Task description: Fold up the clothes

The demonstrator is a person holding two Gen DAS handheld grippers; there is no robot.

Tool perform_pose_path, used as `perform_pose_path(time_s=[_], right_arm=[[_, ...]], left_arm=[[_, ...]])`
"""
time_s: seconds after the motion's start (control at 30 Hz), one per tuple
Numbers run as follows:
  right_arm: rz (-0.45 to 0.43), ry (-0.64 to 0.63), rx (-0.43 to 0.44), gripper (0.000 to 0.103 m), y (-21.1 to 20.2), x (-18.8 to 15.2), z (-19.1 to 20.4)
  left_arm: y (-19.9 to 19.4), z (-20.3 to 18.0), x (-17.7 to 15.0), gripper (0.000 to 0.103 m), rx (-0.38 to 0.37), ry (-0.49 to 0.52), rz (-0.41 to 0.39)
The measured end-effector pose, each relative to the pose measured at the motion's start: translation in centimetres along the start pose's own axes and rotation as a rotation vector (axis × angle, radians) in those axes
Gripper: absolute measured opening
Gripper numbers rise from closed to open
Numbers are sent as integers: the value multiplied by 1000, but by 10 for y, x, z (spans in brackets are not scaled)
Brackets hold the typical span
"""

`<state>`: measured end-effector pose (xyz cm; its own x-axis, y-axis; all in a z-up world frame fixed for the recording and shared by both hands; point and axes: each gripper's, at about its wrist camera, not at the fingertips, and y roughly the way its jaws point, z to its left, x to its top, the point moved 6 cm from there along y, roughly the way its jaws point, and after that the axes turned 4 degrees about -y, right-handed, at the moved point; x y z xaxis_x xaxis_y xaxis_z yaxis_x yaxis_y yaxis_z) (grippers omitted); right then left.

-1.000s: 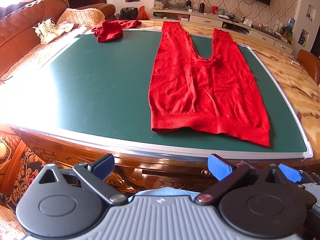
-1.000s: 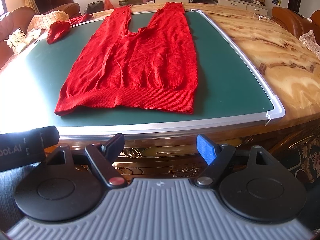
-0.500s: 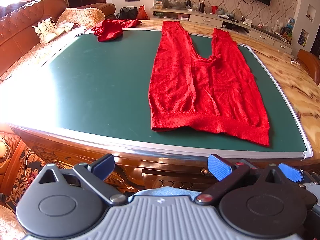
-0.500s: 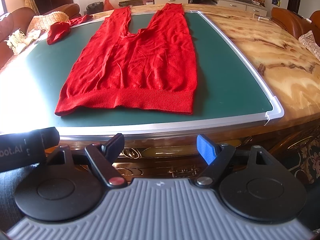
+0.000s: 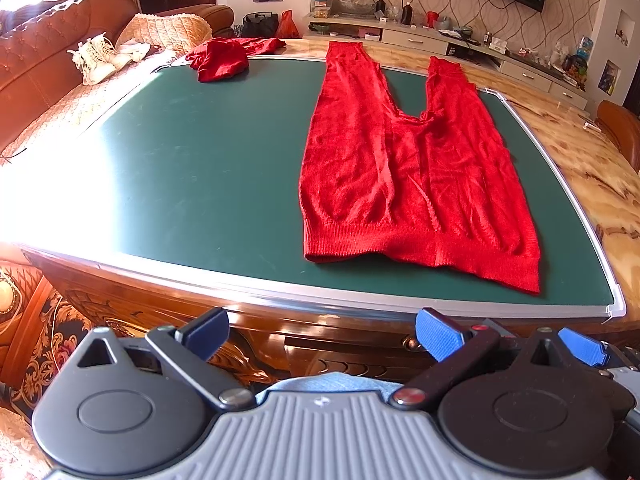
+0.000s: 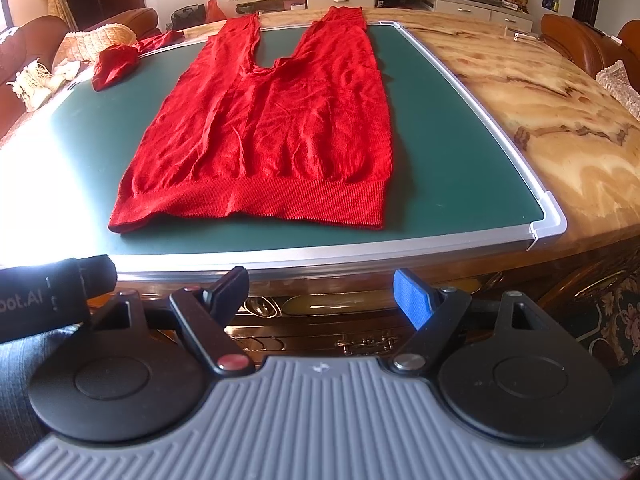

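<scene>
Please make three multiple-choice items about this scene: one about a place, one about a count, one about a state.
1. Where does the crumpled red garment lie?
A. far left corner of the green mat
B. on the flat garment
C. on the floor

2. How many red garments are on the table?
A. one
B. two
C. four

3. What state is the large red garment in?
A. folded in half
B. rolled up
C. spread flat

Answers:
1 A: the crumpled red garment sits at the far left of the green mat.
2 B: only that and the large red garment.
3 C: it lies open, unfolded.
</scene>
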<state>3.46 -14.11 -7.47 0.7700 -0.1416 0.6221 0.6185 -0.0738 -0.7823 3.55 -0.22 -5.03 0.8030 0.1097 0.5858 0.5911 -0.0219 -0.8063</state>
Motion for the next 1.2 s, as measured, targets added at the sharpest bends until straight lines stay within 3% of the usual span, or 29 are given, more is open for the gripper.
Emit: perform_pose_path(time_s=[0.43, 0.67, 0.93, 1.2], right_arm=[[4, -7, -7, 87, 0, 0, 0], [-8, 17, 7, 87, -1, 4, -6], [-77, 44, 10, 87, -2, 19, -18], [-64, 11, 49, 87, 11, 43, -23]], left_arm=[[1, -4, 2, 102, 22, 12, 8], [1, -8, 8, 103, -57, 23, 13], [9, -12, 25, 103, -62, 32, 23], [19, -7, 37, 103, -82, 20, 51]])
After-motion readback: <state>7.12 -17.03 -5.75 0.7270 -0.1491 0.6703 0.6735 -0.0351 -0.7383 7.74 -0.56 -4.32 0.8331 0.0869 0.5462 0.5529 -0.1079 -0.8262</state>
